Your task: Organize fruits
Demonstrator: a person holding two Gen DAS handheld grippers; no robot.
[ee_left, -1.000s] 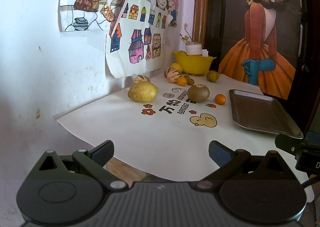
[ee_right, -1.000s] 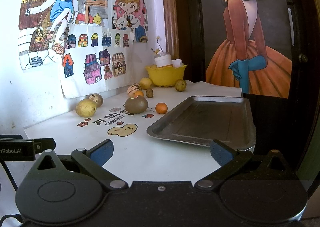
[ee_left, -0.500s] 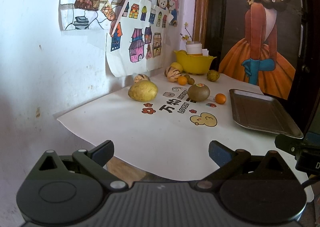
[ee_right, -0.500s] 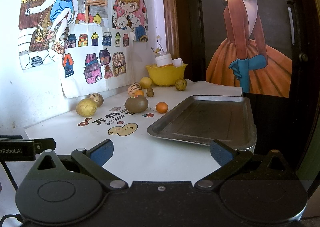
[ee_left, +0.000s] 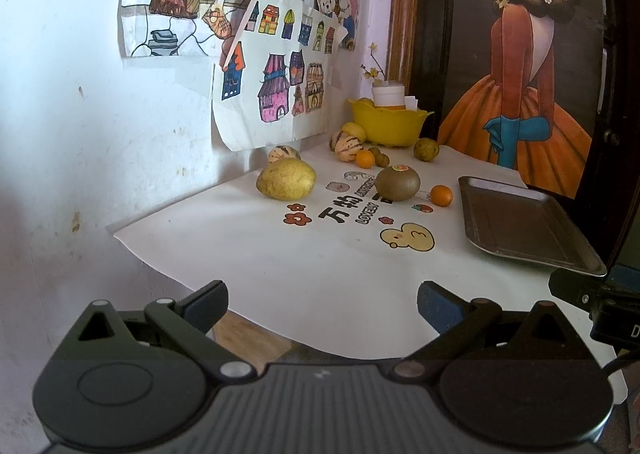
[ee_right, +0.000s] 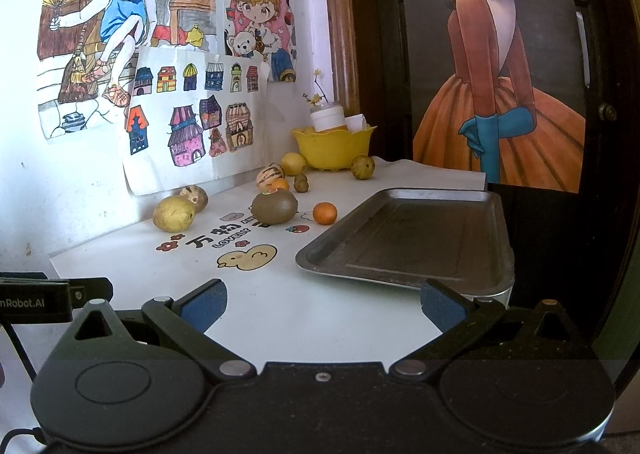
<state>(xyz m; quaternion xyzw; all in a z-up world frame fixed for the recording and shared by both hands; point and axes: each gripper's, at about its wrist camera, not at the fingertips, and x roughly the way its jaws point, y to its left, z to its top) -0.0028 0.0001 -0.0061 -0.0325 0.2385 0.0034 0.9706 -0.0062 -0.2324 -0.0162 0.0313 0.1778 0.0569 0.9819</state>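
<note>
While both hang wide apart, left gripper and right gripper hold nothing — touching nothing.

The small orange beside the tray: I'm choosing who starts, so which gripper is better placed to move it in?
Likely the right gripper: open, with the small orange nearly straight ahead and the tray just beside it. The left gripper, also open, sees it off to its right.

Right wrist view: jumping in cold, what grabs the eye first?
The empty metal tray at right, and loose fruit scattered left of it on the white mat: a kiwi, a small orange, a yellowish pear. A yellow bowl sits in the back corner.
</note>
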